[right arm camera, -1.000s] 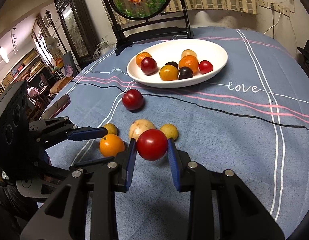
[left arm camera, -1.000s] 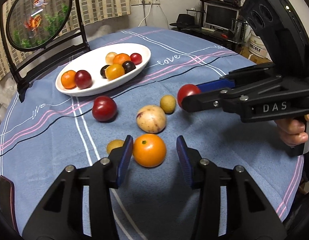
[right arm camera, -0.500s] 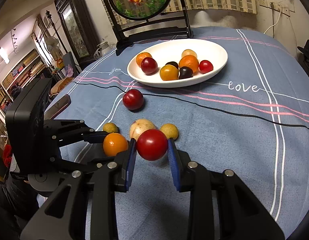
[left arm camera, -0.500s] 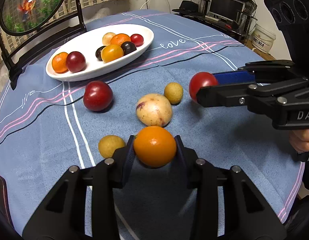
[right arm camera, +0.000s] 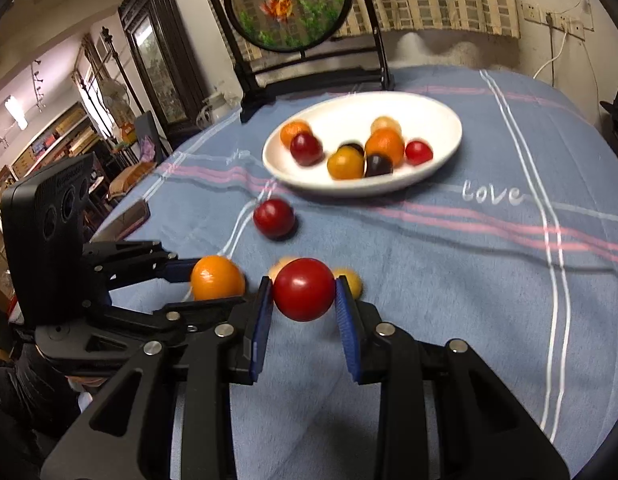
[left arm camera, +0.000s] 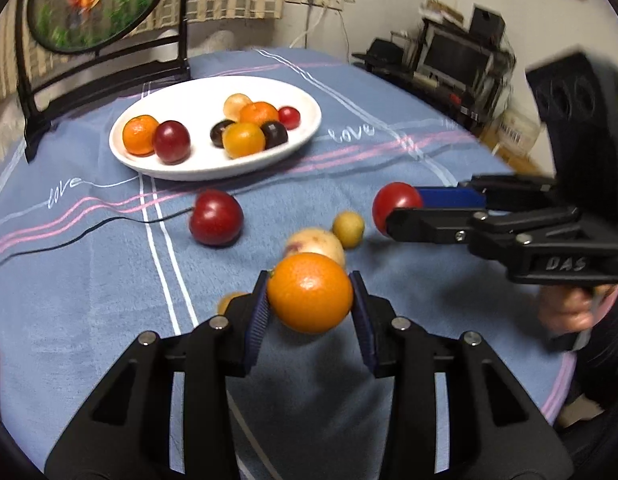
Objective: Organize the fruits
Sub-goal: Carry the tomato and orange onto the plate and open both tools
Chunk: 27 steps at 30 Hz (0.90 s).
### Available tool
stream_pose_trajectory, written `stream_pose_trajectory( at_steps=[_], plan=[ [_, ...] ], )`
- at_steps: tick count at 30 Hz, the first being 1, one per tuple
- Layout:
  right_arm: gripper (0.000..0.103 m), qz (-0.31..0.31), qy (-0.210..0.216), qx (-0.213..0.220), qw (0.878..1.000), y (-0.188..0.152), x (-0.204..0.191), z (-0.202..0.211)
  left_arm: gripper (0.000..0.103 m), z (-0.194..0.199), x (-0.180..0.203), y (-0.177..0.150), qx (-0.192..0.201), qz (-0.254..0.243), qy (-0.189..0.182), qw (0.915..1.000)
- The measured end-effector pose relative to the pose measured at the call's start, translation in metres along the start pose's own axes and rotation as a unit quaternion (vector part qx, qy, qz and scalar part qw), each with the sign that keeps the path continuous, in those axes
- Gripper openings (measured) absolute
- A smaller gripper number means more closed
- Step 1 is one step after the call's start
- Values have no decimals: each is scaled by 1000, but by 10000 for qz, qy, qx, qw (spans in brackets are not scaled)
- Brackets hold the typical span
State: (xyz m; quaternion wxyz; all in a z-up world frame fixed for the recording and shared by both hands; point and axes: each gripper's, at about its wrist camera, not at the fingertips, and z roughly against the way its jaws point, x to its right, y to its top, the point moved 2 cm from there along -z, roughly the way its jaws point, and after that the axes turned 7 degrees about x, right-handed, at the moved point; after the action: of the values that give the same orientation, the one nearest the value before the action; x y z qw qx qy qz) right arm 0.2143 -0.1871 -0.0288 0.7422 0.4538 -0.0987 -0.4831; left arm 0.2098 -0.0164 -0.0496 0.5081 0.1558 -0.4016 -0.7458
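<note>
My left gripper point(left arm camera: 310, 296) is shut on an orange point(left arm camera: 310, 292) and holds it above the blue tablecloth. My right gripper point(right arm camera: 303, 292) is shut on a red tomato point(right arm camera: 303, 289), also lifted; it shows in the left wrist view point(left arm camera: 395, 204). A white oval plate point(left arm camera: 177, 160) at the back holds several fruits. On the cloth lie a dark red plum point(left arm camera: 215, 218), a pale yellow fruit point(left arm camera: 321, 242) and a small yellow fruit point(left arm camera: 348, 229). Another small yellow fruit point(left arm camera: 229, 300) is partly hidden behind my left fingers.
A black-framed round fish ornament point(right arm camera: 287, 4) stands behind the plate. Furniture and a monitor point(left arm camera: 461, 60) lie beyond the table's right edge. A dark flat object point(right arm camera: 127, 216) lies at the table's left edge.
My left gripper closed on the orange and lifted it off the cloth. Both grippers have risen and tilted toward the plate. The right gripper kept the tomato.
</note>
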Motion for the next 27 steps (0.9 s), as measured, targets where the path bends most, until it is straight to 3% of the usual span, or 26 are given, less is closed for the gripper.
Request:
stream_pose_trajectory(
  at_steps=[5,10,17,27],
  plan=[
    [32,-135,-266,395,9988,40,16,-17,40,-2,-33,51,381,349,628,9967],
    [32,13,-1084,675,9918,74,33,-49,40,-30,-57,96,493,484,1055,9920],
    [32,-319,-1357,664,9880,104,68,-99,40,-82,-88,135,320,722,1433,9865],
    [32,-371,-1216,417,9910,111,89,-127,41,-126,-99,148,109,755,1586,9844]
  ],
)
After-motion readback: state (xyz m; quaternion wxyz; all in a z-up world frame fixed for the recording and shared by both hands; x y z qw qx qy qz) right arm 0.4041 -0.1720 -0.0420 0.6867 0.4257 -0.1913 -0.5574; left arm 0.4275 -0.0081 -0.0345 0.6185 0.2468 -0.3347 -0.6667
